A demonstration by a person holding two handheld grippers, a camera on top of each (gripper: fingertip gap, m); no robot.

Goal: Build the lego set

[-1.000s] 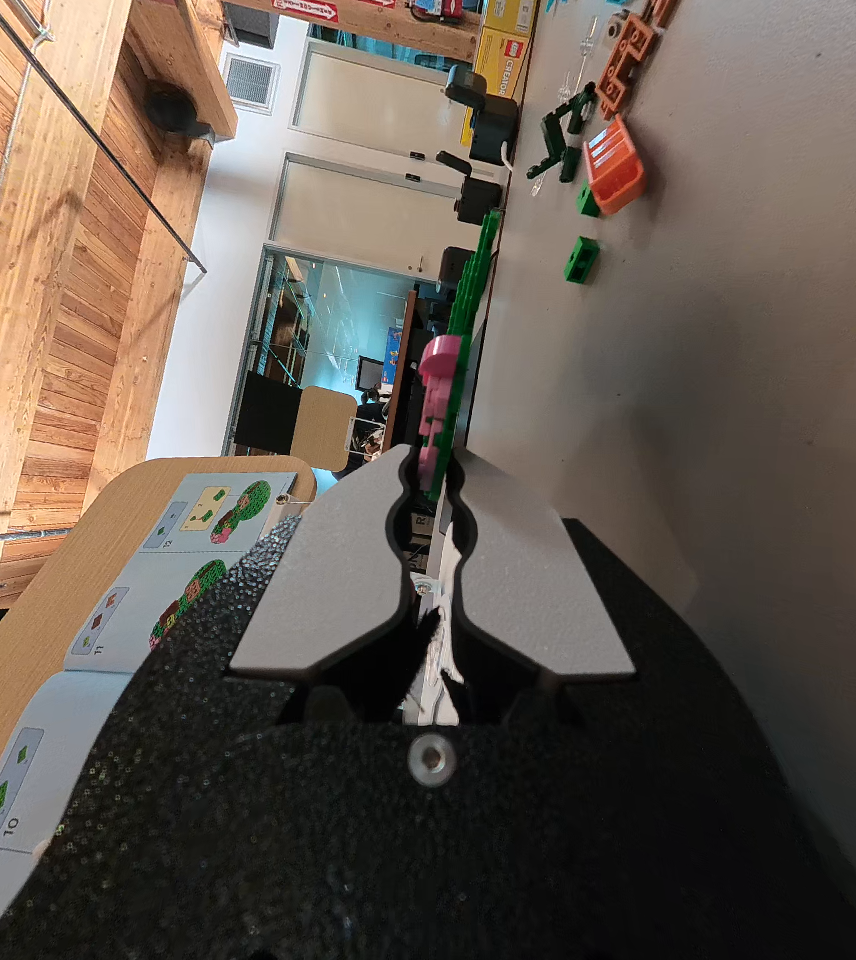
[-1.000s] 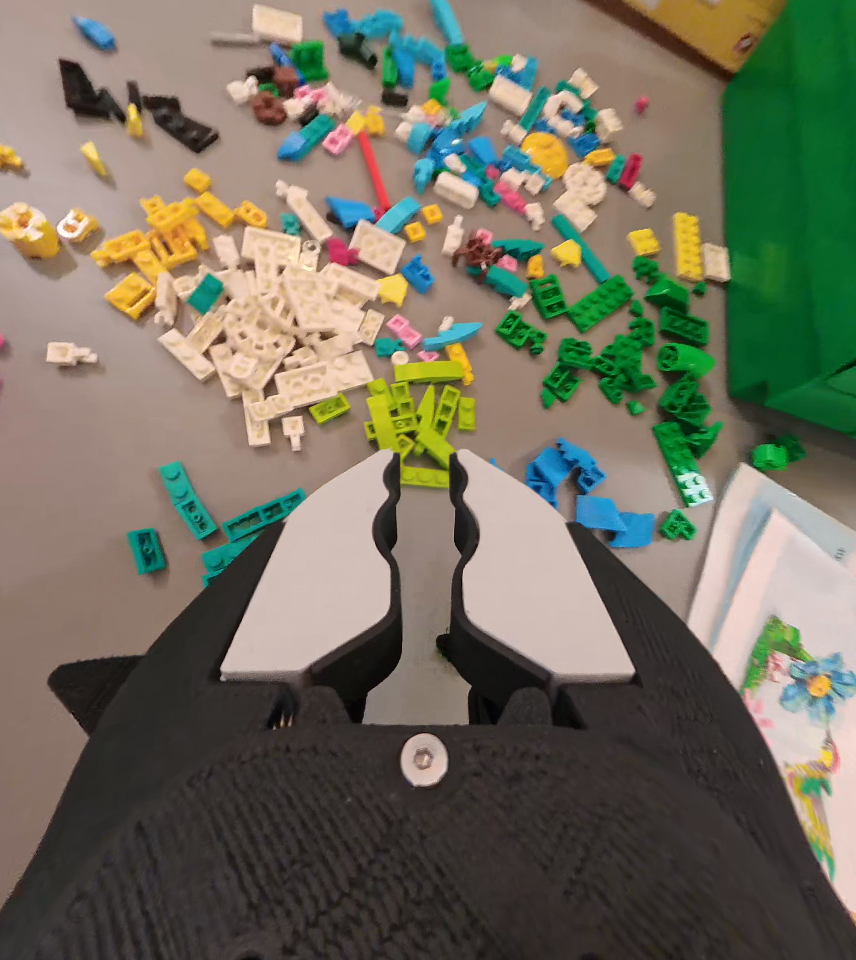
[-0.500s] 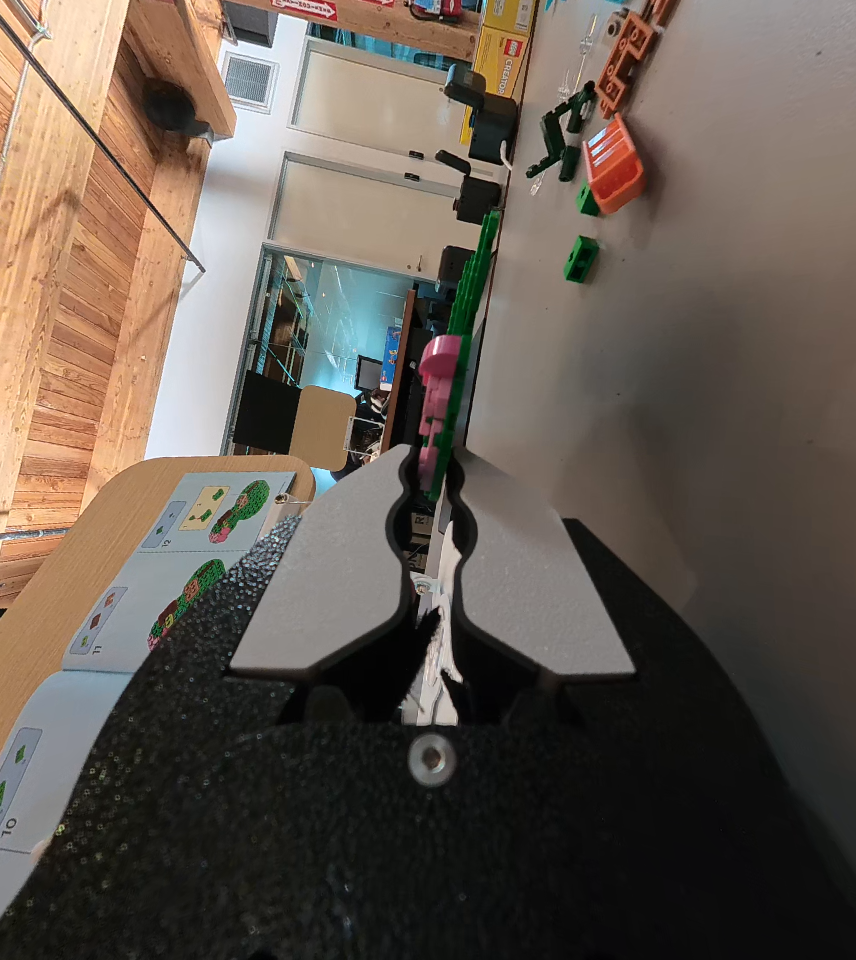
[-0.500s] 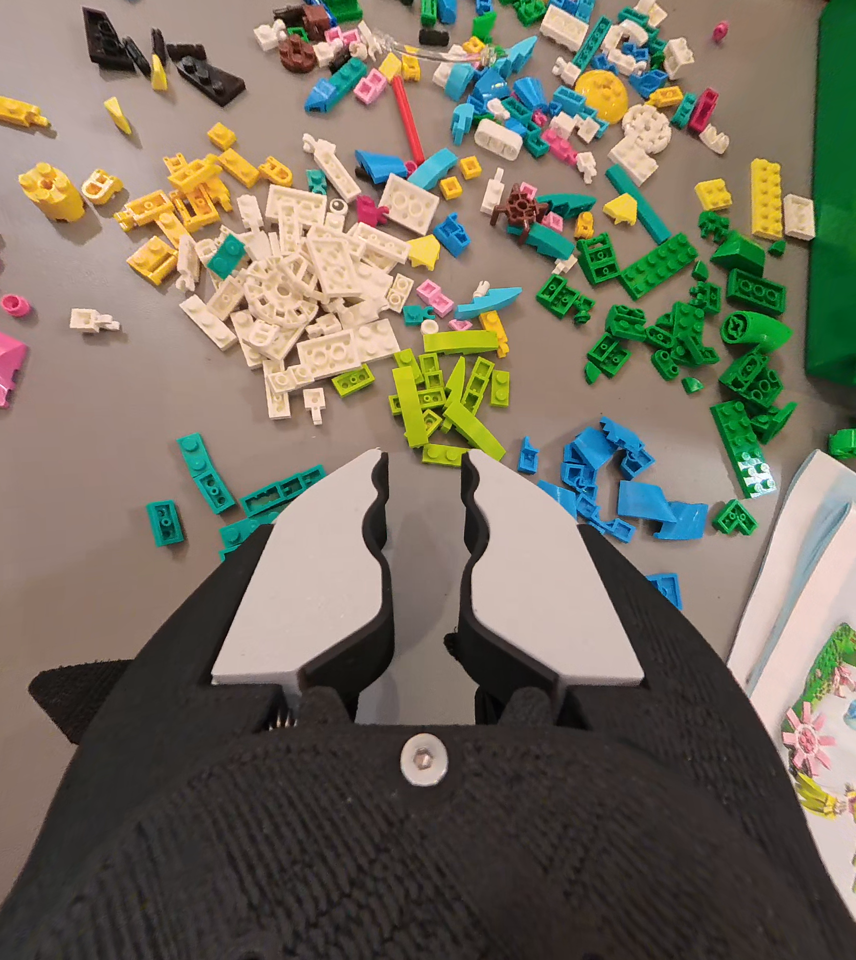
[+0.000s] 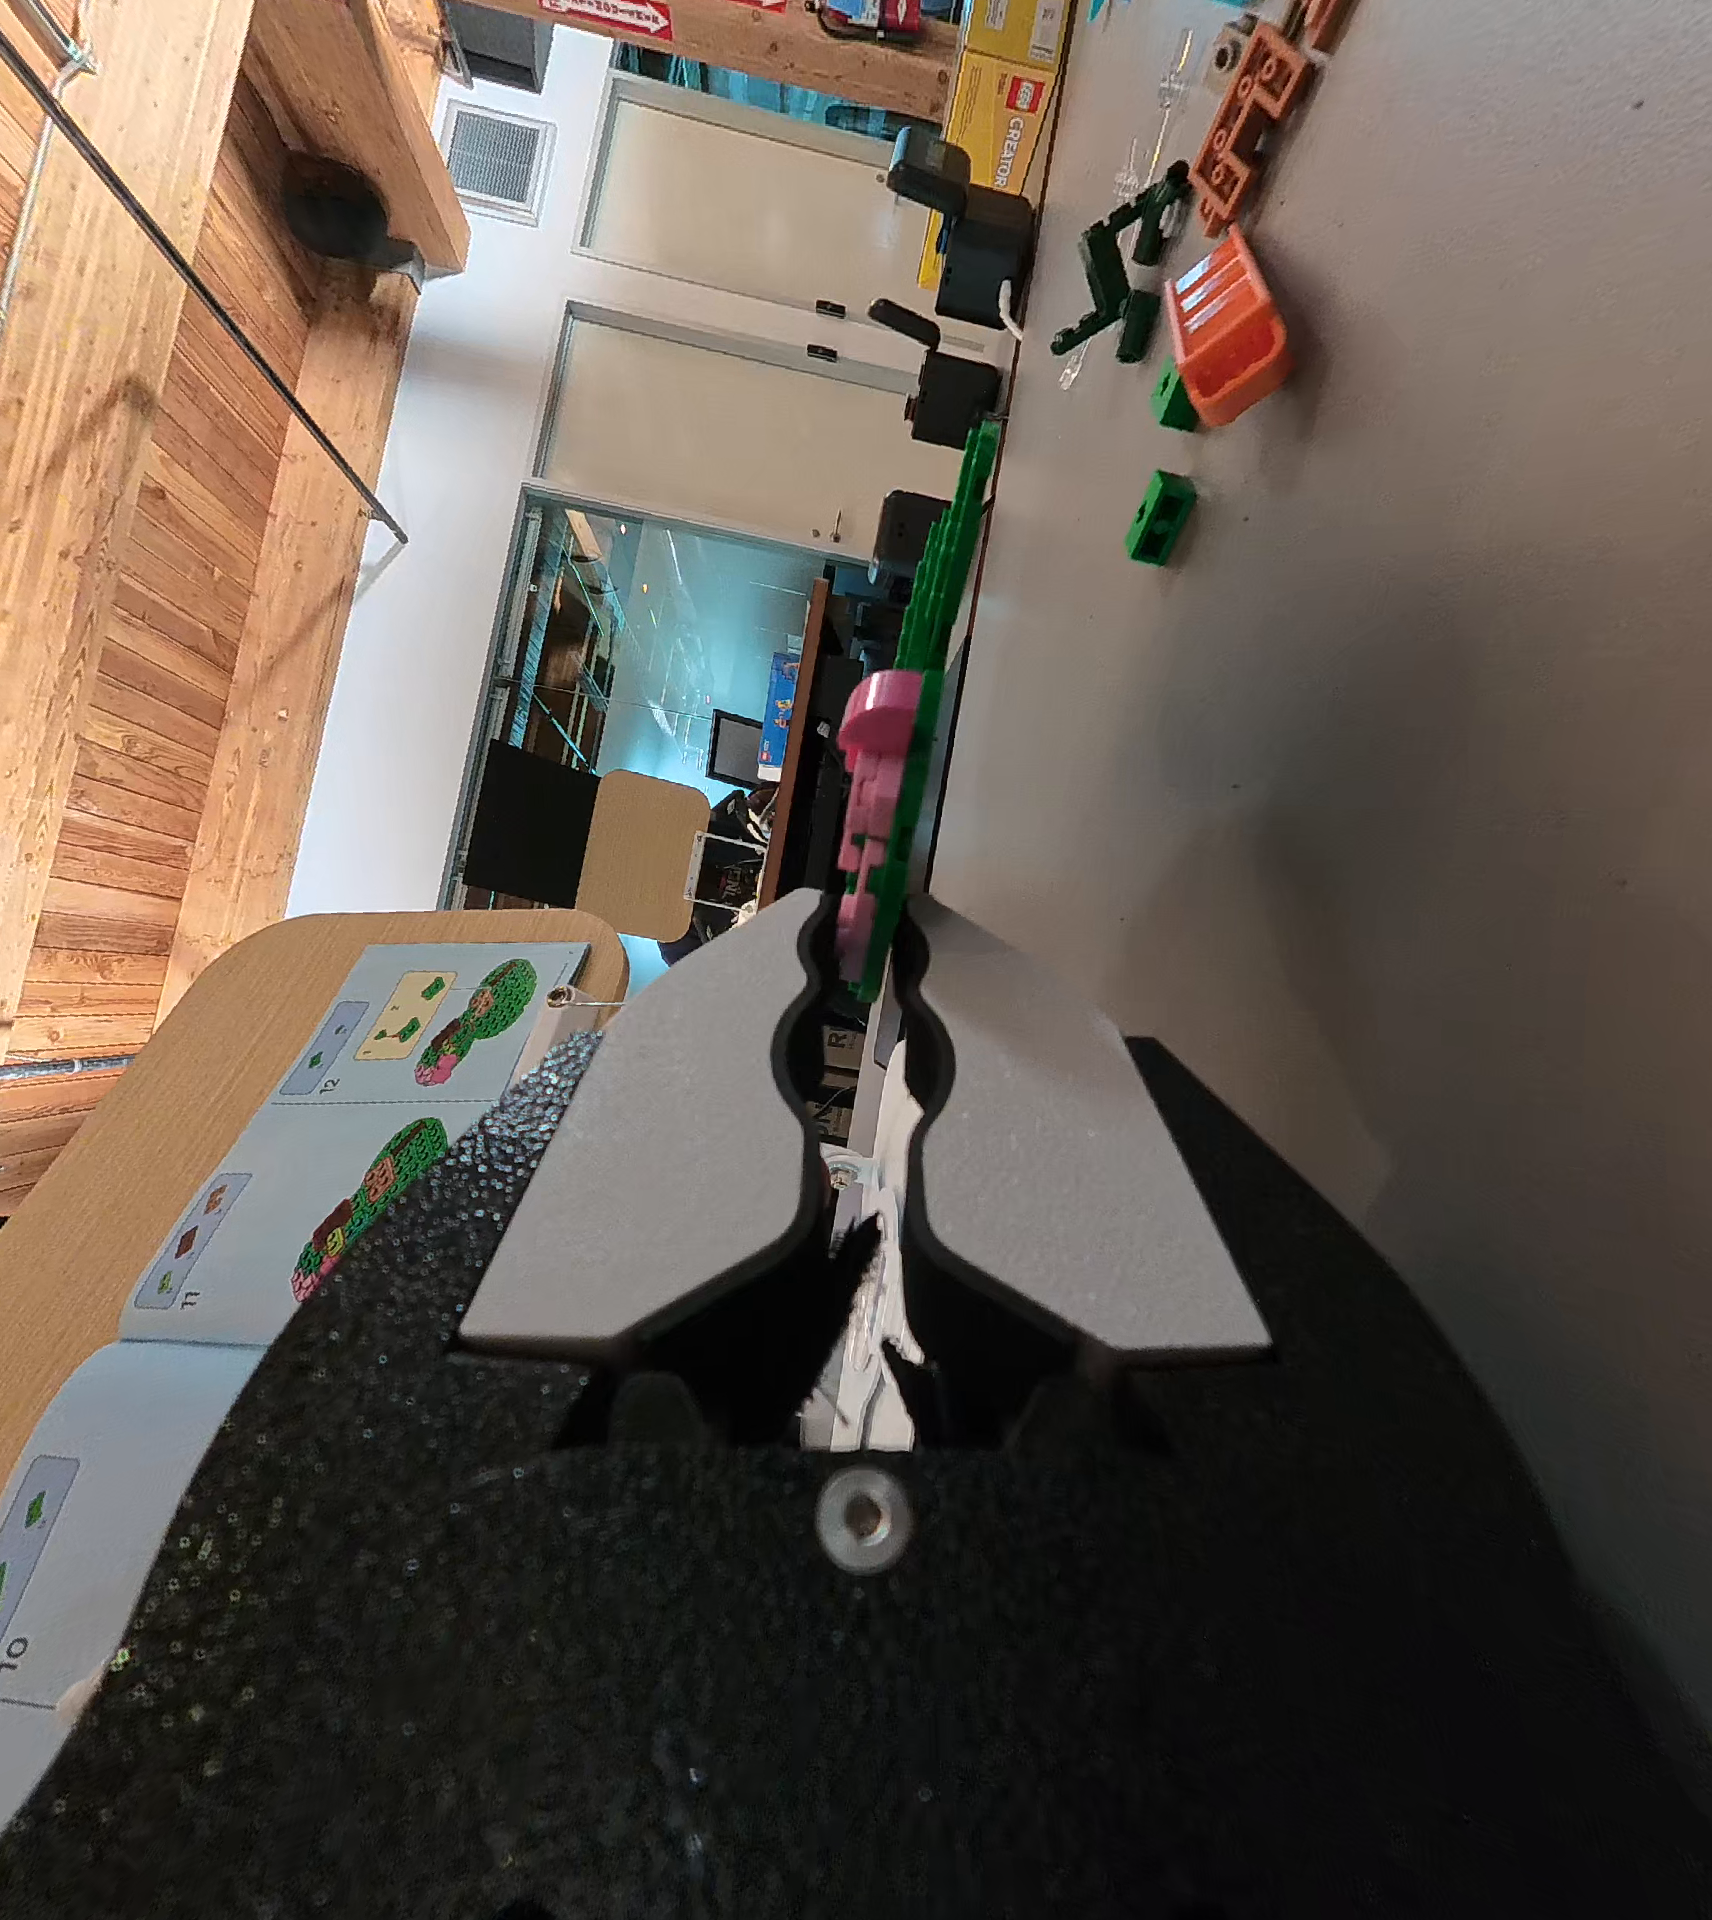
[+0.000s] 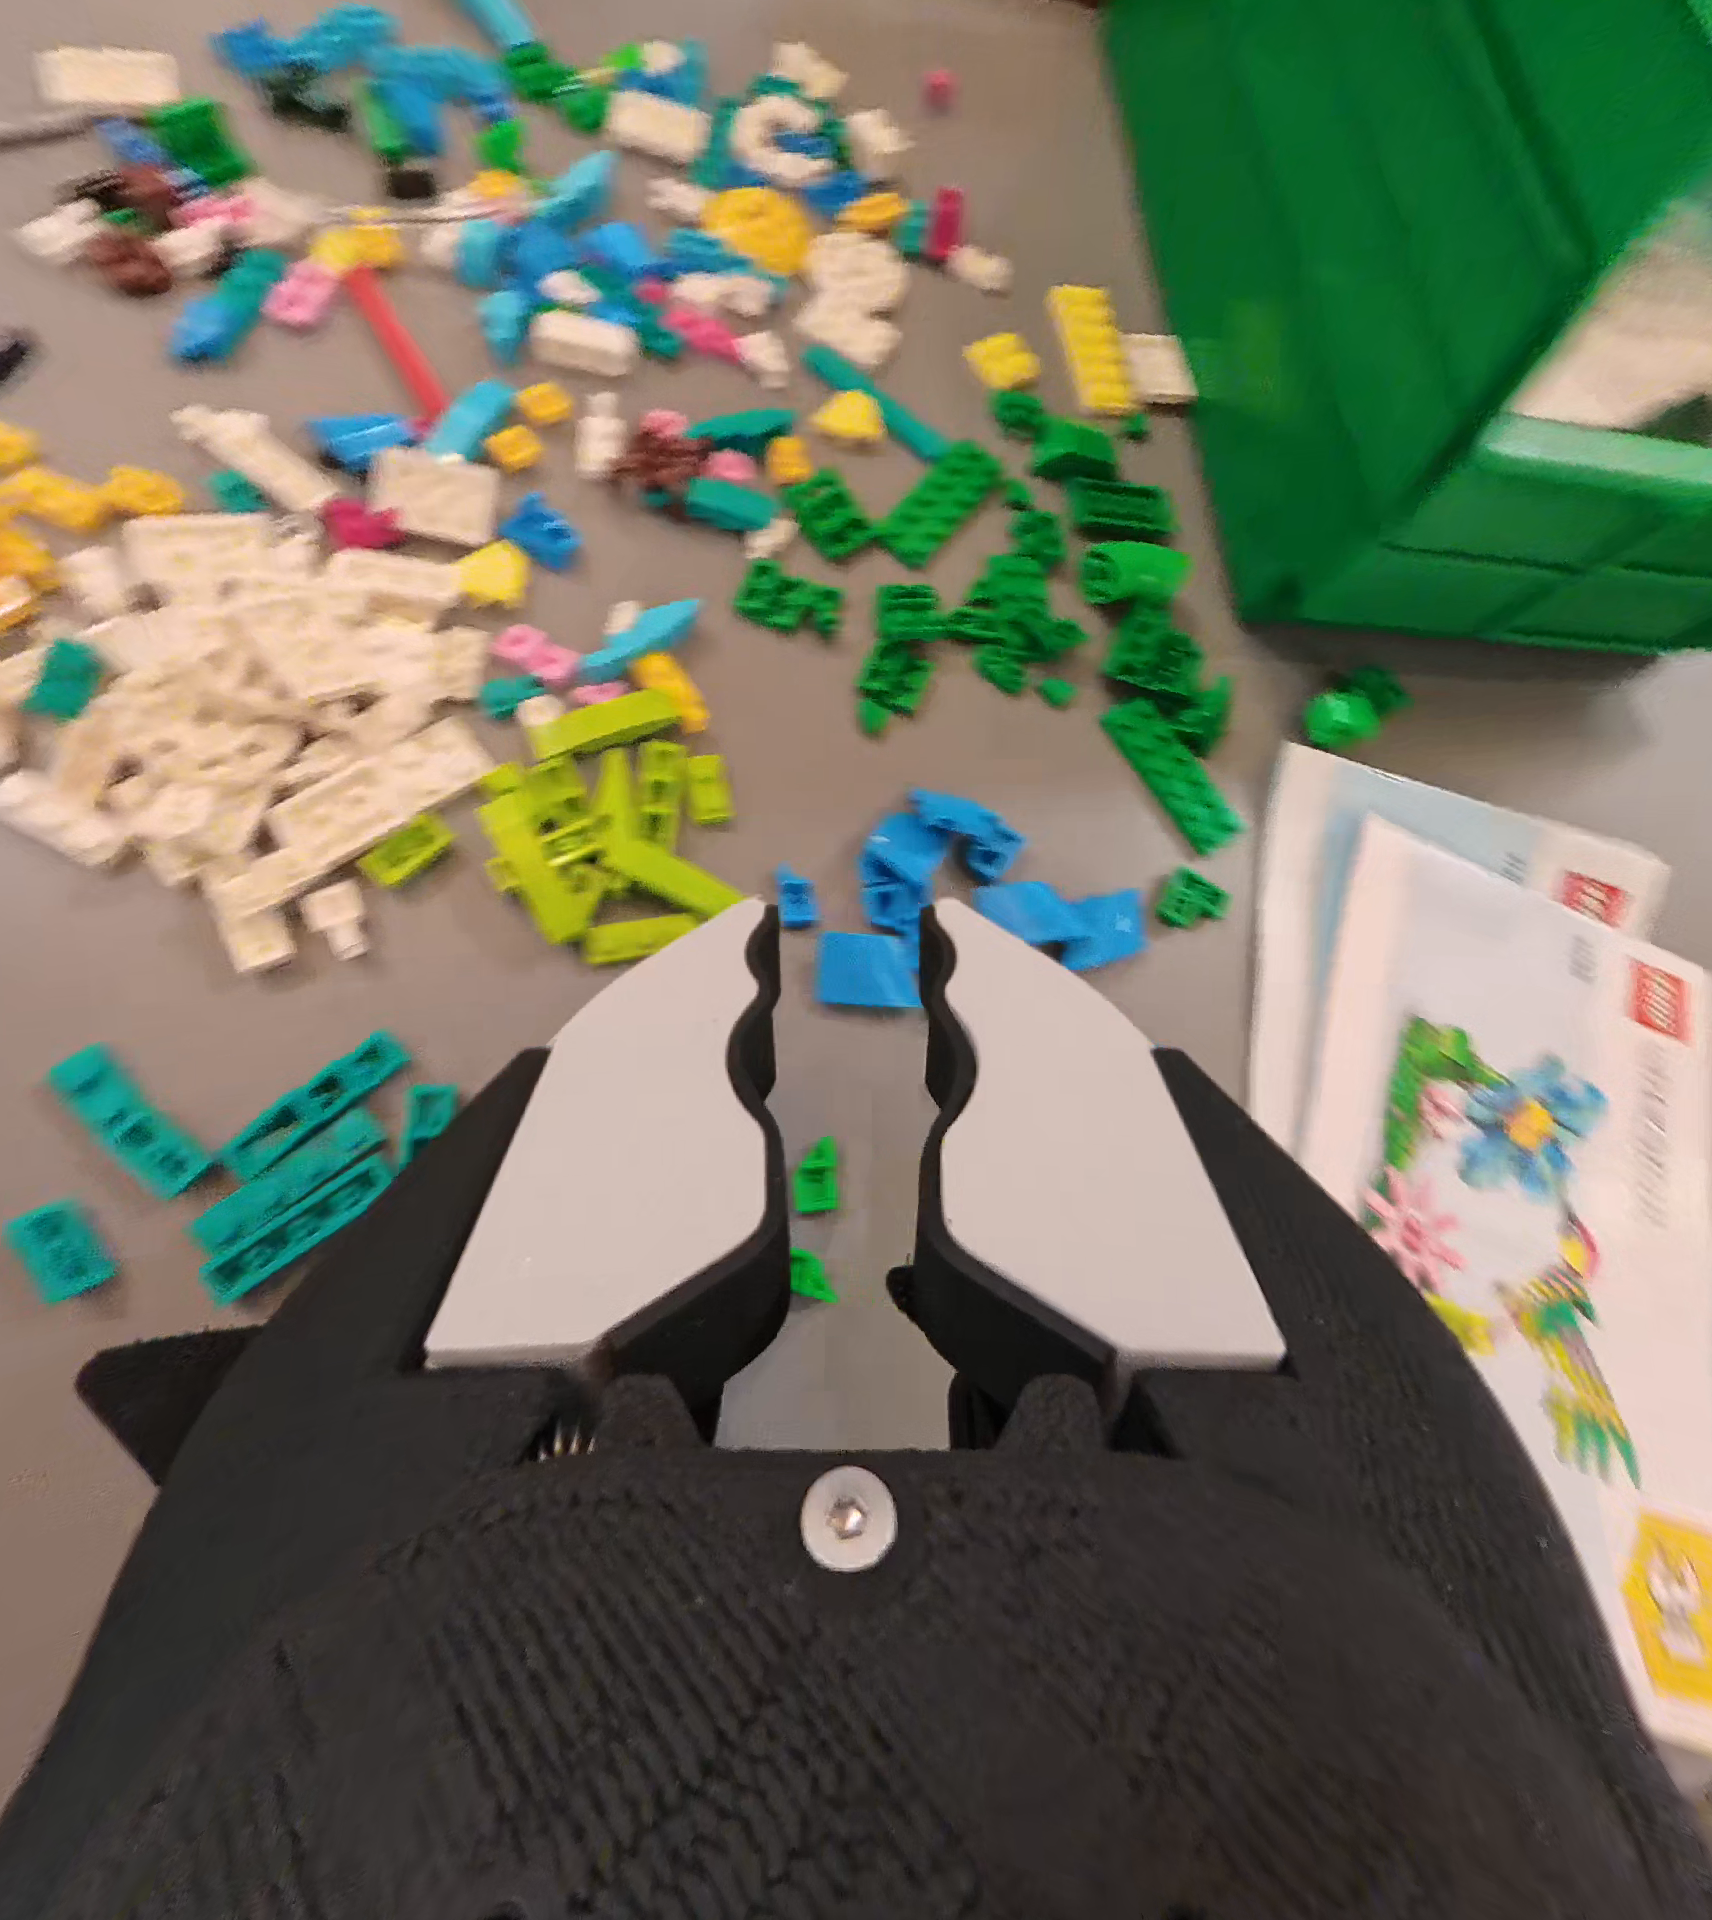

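Green plate (image 5: 925, 644) with pink bricks (image 5: 867, 800) held edge-on, loose bricks (image 6: 540, 582) scattered on table

1. A grey desk (image 5: 1454, 727) is filling the right side of my left wrist view, which is turned on its side; its matte top is taking soft light.
2. A wall of warm wooden planks (image 5: 52, 520) is running along the left, with a thick timber beam (image 5: 364, 135) jutting out of it.
3. A white wall (image 5: 395, 623) is standing behind, with a vent grille (image 5: 493, 156) set in it.
4. Pale panelled doors (image 5: 727, 208) are showing farther back.
5. A glass partition (image 5: 644, 644) is glowing bluish beyond them.
6. A light wooden board (image 5: 156, 1143) is rising nearby on the left.
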